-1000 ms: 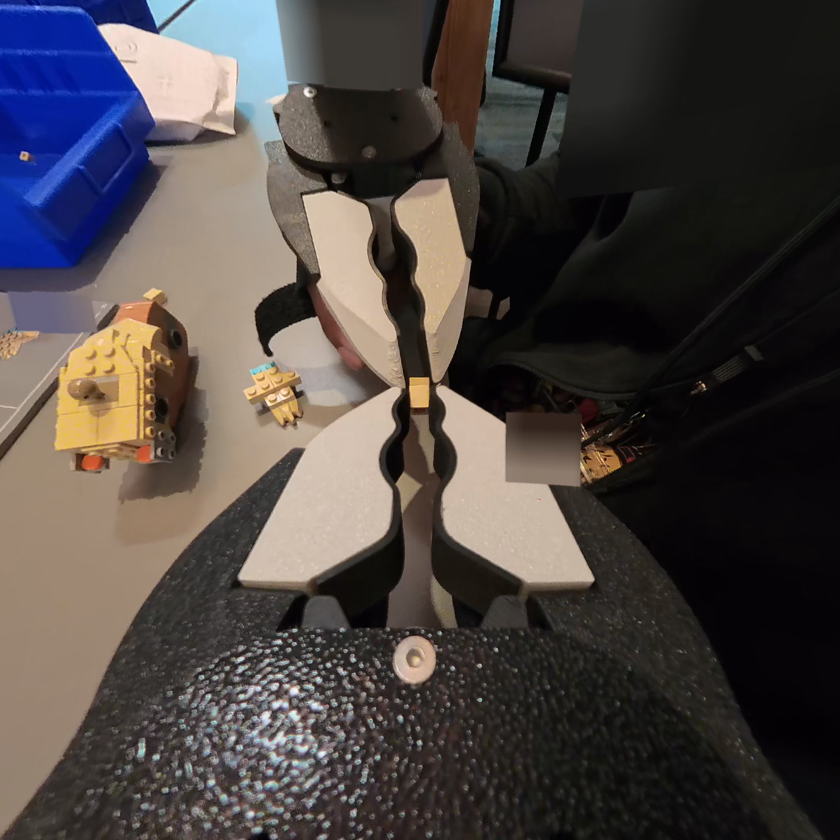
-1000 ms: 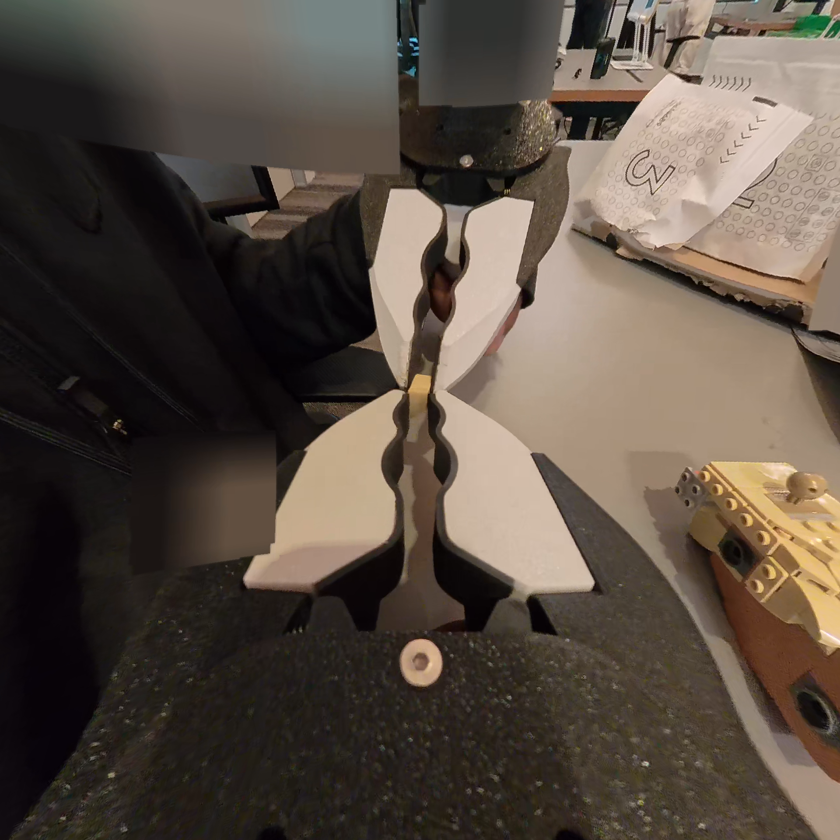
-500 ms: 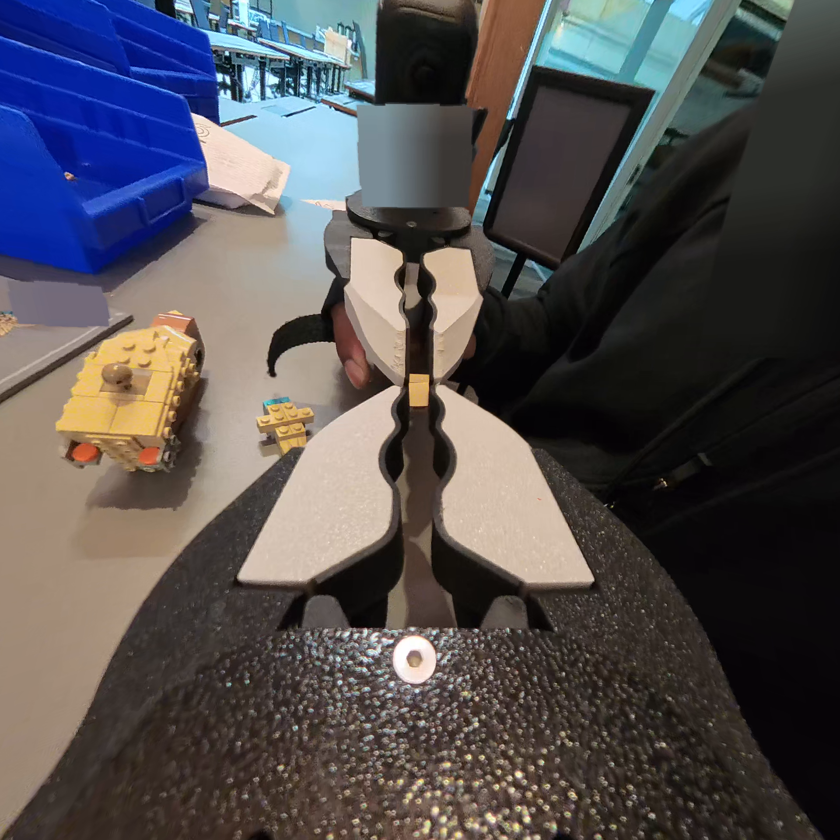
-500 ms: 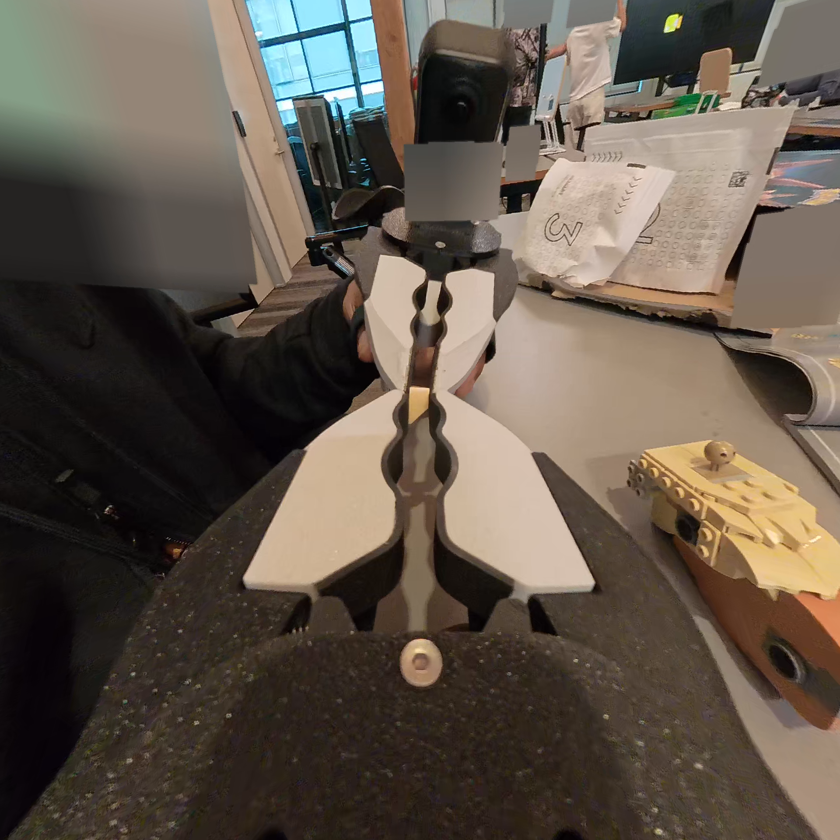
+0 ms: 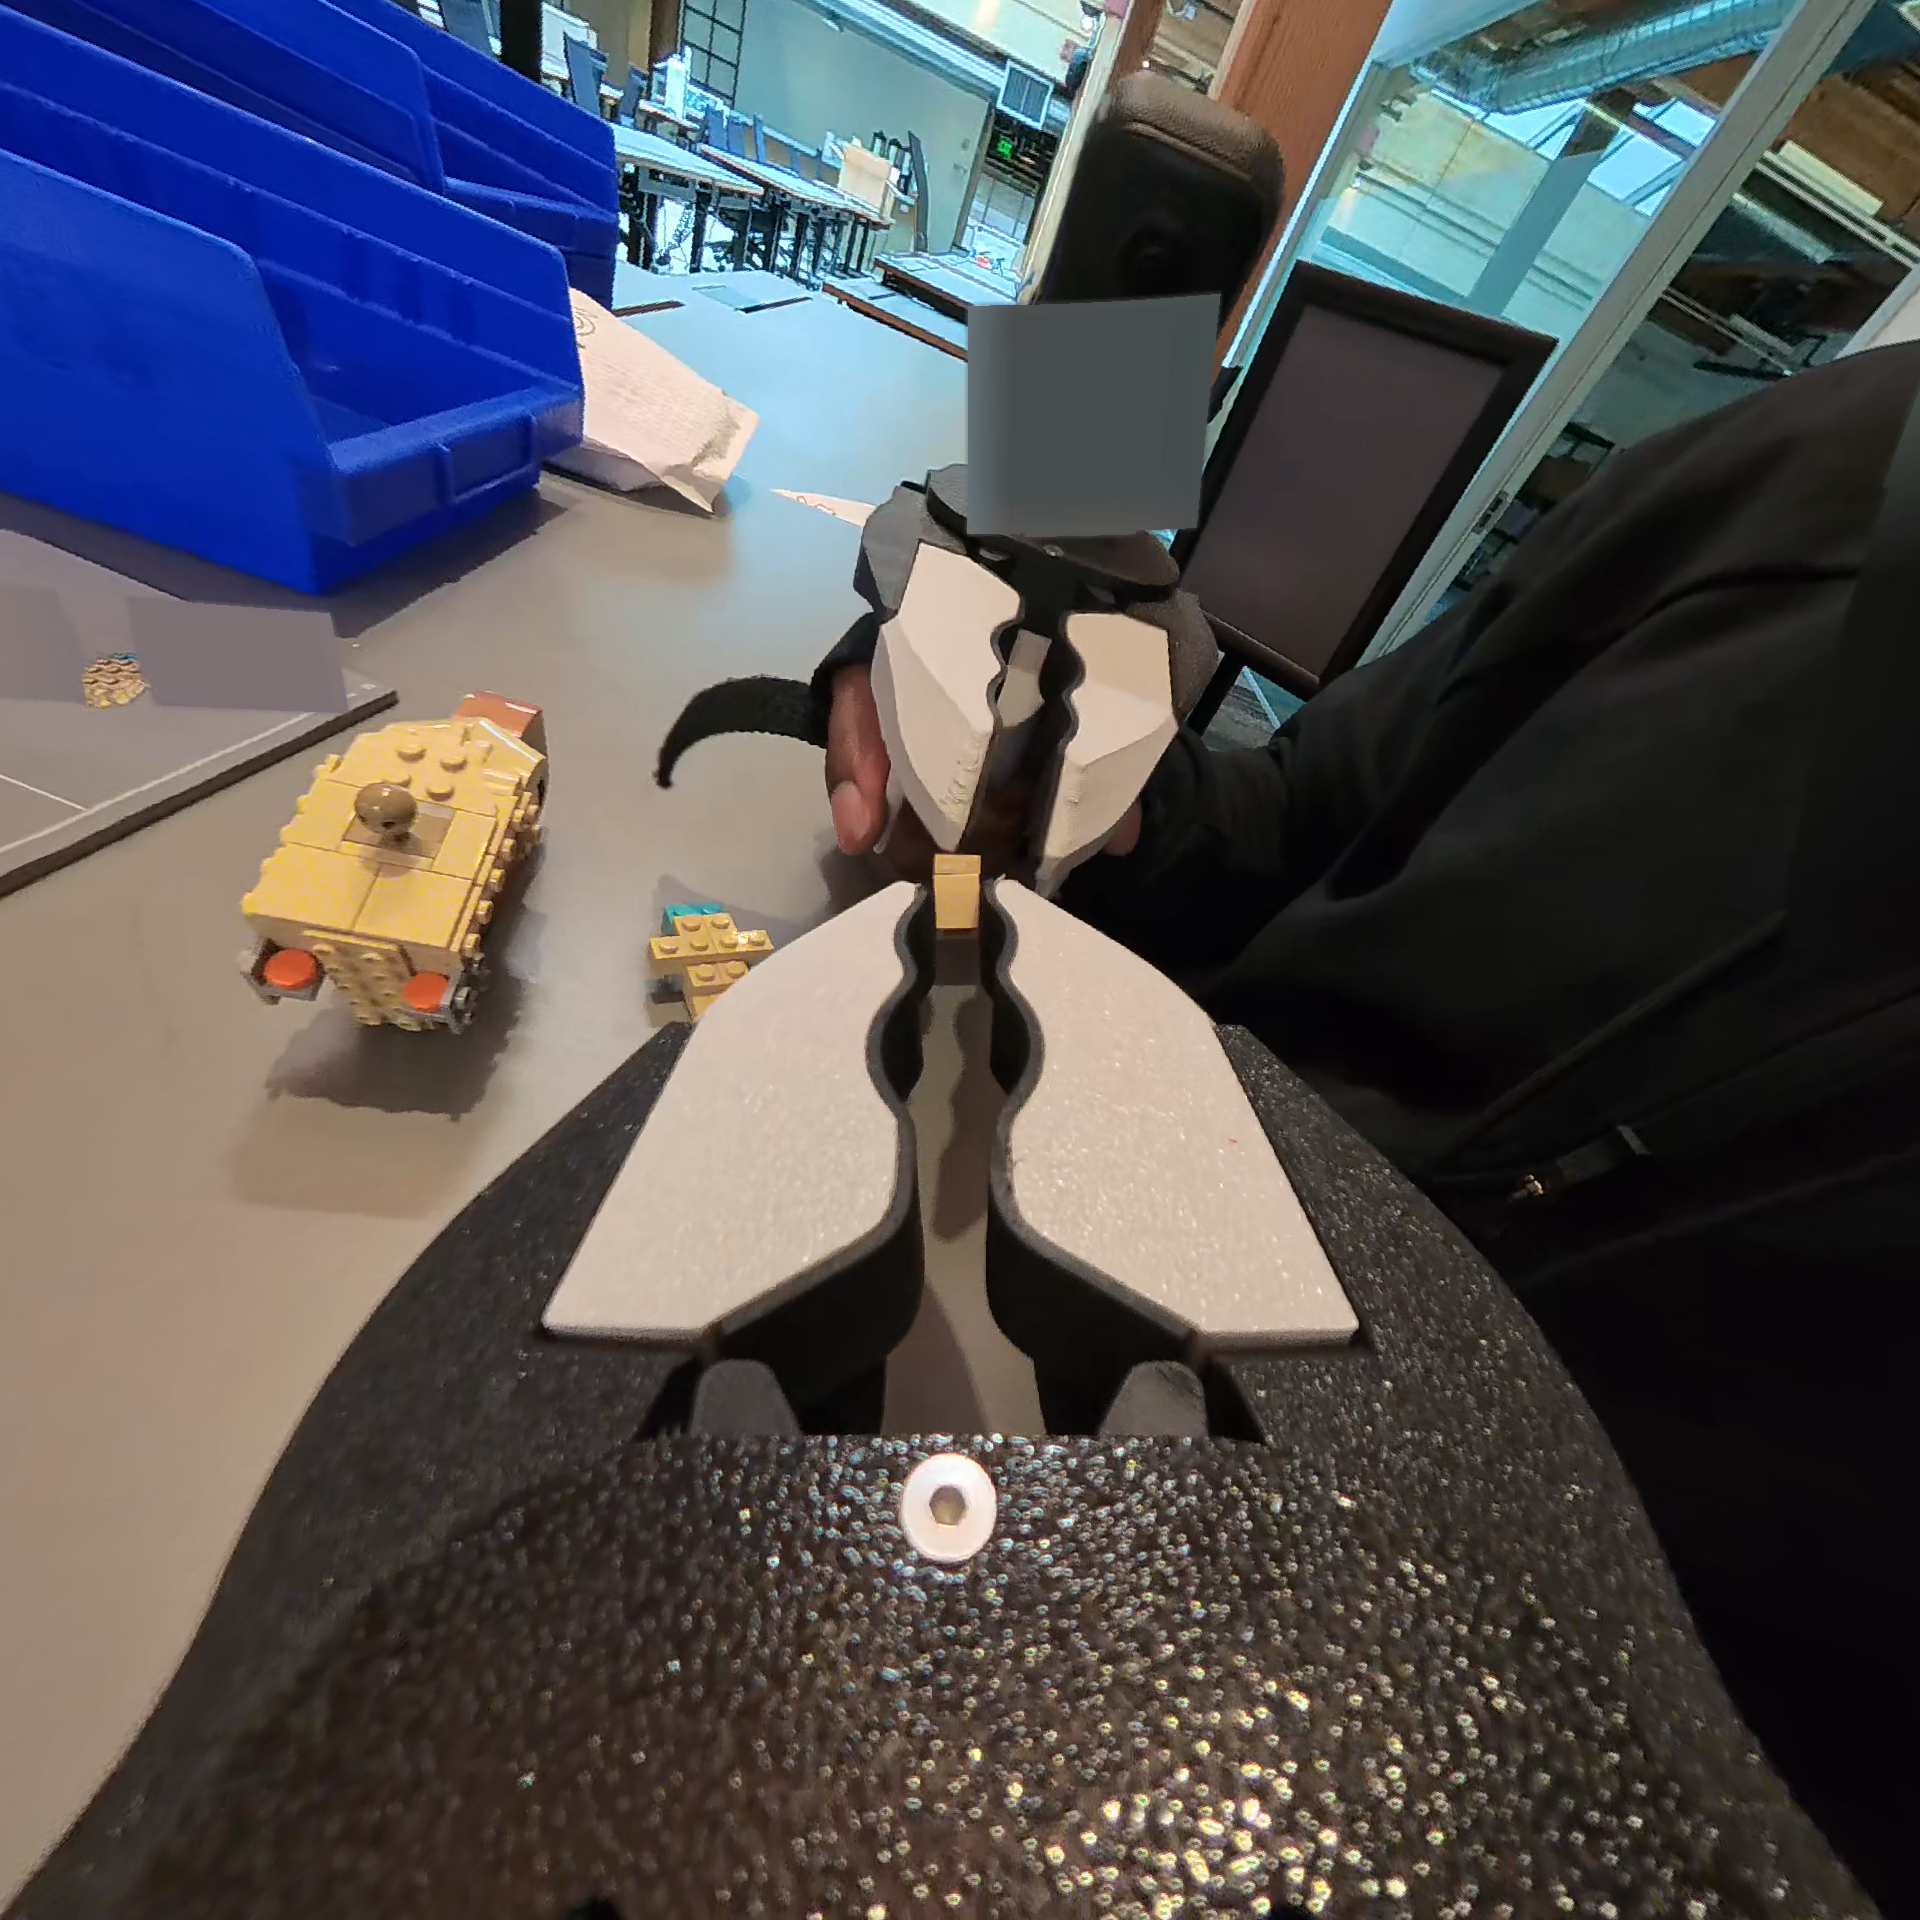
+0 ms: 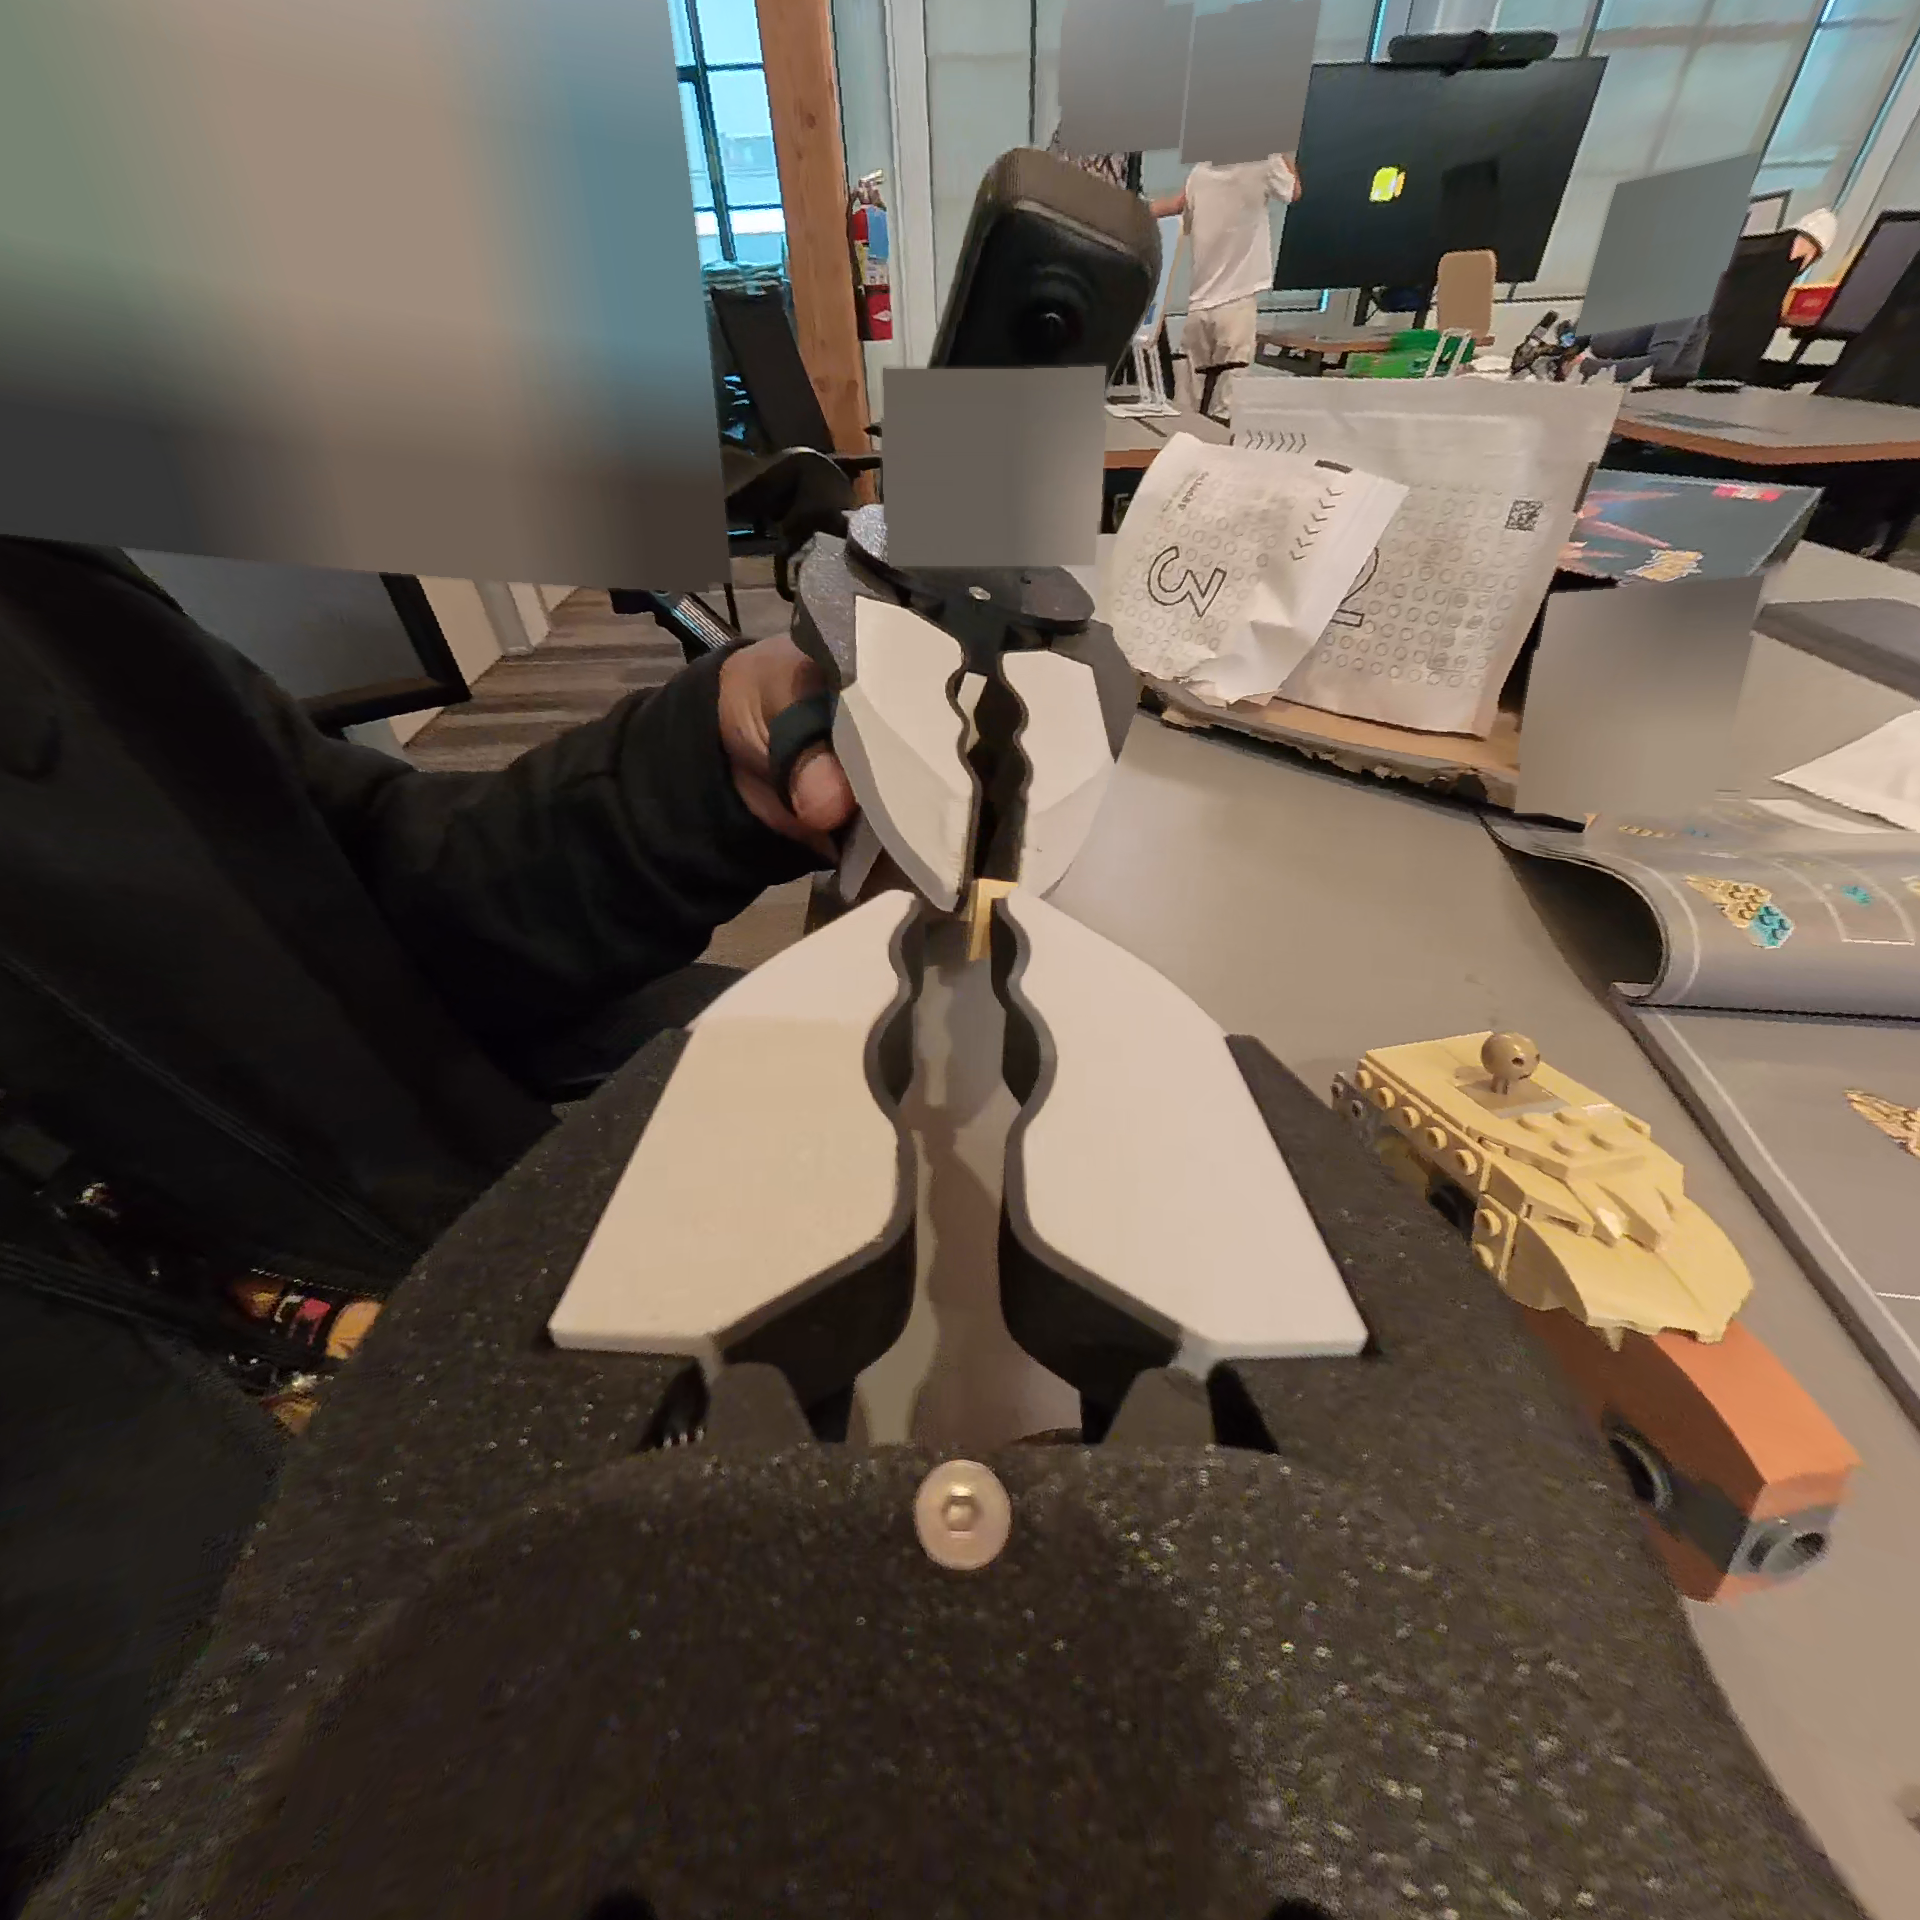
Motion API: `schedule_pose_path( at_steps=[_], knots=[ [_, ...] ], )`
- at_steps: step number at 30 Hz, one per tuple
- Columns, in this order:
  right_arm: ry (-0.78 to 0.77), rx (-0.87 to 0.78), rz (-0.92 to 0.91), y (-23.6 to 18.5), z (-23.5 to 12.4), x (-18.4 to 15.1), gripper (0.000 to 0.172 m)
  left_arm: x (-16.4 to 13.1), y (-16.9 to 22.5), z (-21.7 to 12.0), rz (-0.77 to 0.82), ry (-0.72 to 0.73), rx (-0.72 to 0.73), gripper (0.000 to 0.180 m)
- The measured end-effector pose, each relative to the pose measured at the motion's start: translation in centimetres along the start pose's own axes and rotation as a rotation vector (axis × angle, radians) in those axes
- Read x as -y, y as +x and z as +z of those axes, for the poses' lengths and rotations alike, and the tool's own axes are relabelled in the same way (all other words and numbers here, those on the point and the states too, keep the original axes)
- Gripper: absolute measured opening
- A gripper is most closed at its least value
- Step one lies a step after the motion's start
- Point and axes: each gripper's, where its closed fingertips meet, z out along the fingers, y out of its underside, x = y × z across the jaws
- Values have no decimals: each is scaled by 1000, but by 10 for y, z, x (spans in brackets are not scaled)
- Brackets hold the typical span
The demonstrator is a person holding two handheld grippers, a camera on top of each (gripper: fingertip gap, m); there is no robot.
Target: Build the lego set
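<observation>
Two grippers, one tan brick (image 5: 956, 896)
Left gripper (image 5: 956, 906) pinches the brick; right gripper (image 6: 961, 927) stands slightly parted around it, one pad clear.

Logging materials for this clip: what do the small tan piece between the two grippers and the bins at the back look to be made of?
Tan brick: apparently hard moulded plastic, smooth with a slight sheen; crisp square edges like the studded tan model nearby. Blue bins: seemingly rigid moulded plastic, semi-gloss, with ribbed walls and rolled rims.
</observation>
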Motion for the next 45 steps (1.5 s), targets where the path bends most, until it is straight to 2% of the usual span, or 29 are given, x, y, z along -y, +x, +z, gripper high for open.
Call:
schedule_pose_path(
  at_steps=[22, 34, 45],
  knots=[
    [-25, -85, 1, 12, 1, -6, 4, 2, -9, 3, 106, -3, 97, 8],
    [-49, -46, -4, 5, 2, -9, 4, -3, -4, 3, 156, -76, 117, 8],
    [-56, -59, -1, 7, 3, -10, 6, -3, -7, 4, 148, -59, 117, 8]
  ],
)
